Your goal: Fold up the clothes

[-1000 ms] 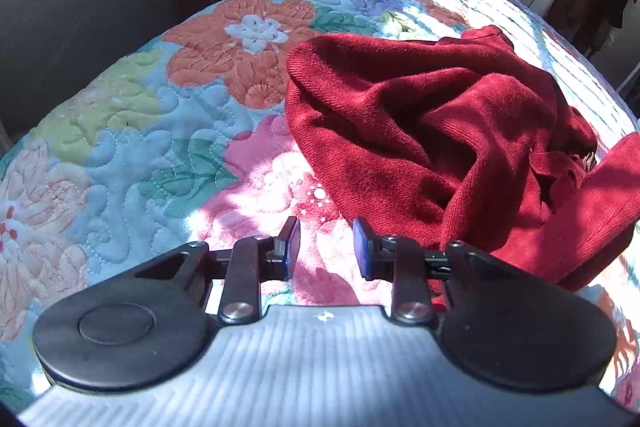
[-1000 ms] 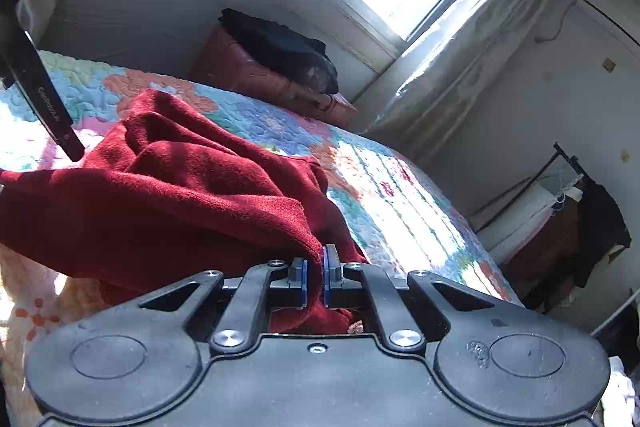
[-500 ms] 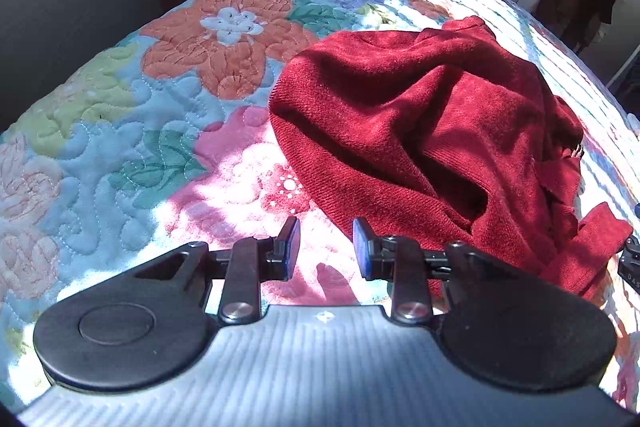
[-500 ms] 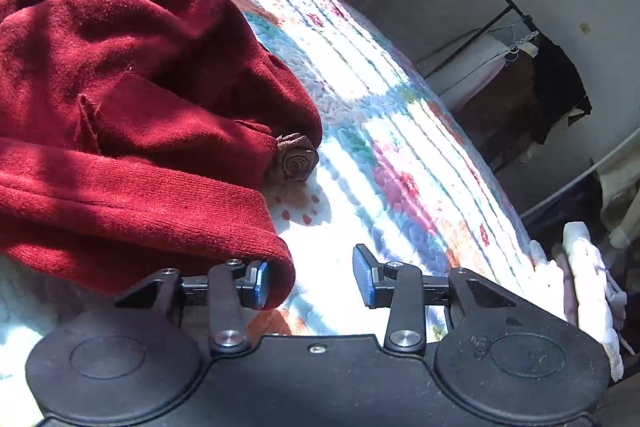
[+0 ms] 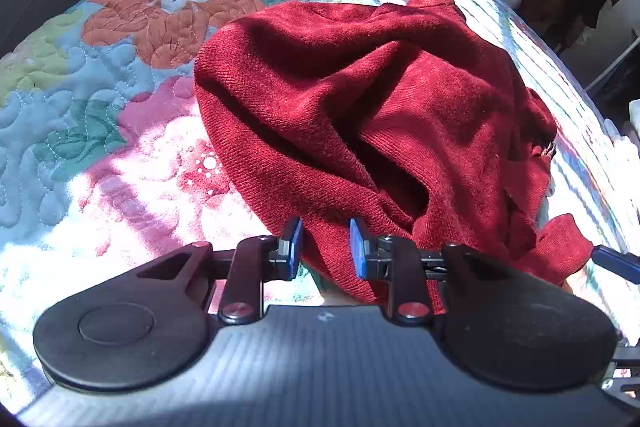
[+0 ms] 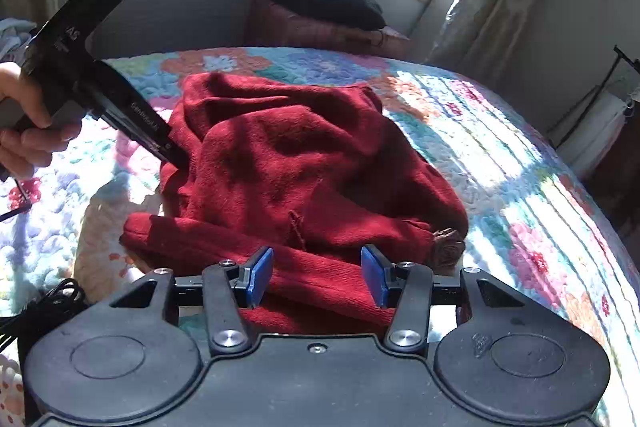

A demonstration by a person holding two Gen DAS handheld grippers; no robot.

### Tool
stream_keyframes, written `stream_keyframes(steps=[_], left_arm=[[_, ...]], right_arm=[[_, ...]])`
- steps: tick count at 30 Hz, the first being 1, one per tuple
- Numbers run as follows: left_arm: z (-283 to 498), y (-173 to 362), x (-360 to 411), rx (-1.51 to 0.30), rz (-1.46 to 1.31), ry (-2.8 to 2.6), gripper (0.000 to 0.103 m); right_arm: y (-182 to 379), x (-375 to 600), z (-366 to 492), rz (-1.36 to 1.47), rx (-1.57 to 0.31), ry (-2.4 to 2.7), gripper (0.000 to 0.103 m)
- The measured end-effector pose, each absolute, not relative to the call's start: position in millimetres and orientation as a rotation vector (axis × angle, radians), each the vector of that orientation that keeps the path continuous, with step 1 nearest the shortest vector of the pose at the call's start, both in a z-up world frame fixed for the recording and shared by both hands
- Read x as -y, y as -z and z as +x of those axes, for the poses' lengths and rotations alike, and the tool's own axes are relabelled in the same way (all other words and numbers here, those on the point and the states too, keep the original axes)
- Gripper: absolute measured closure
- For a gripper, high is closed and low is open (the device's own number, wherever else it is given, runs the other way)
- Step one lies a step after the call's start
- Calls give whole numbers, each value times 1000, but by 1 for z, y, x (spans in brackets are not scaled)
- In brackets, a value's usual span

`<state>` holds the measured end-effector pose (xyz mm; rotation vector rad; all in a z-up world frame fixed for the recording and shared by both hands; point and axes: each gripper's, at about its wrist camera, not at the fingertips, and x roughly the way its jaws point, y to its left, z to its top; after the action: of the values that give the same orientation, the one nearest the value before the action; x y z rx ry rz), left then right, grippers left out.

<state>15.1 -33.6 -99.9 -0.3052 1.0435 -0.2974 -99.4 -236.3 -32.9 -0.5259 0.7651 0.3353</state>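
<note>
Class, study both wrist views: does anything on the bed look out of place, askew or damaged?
The red sweater lies crumpled in a heap on the floral quilt, one sleeve sticking out toward the front. A loose thread seems to hang from the knit. Both grippers, left and right, are open around its edges.

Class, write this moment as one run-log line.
left claw: open, at red sweater edge | right claw: open, over sleeve | sweater: crumpled on floral quilt
</note>
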Motion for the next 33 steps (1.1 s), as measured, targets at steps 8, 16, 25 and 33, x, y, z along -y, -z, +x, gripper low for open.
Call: stream_keyframes(steps=[8, 16, 25, 33], left_arm=[[18, 110, 28, -1061, -359, 272, 78], [17, 105, 31, -1054, -295, 248, 78], [5, 102, 48, -1088, -274, 318, 67], [13, 112, 60, -1054, -287, 271, 76]], right_arm=[[75, 192, -84, -732, -782, -400, 97], [53, 251, -78, -657, -798, -93, 98], [39, 299, -75, -638, -817, 161, 76], [25, 248, -85, -493, -752, -251, 46]])
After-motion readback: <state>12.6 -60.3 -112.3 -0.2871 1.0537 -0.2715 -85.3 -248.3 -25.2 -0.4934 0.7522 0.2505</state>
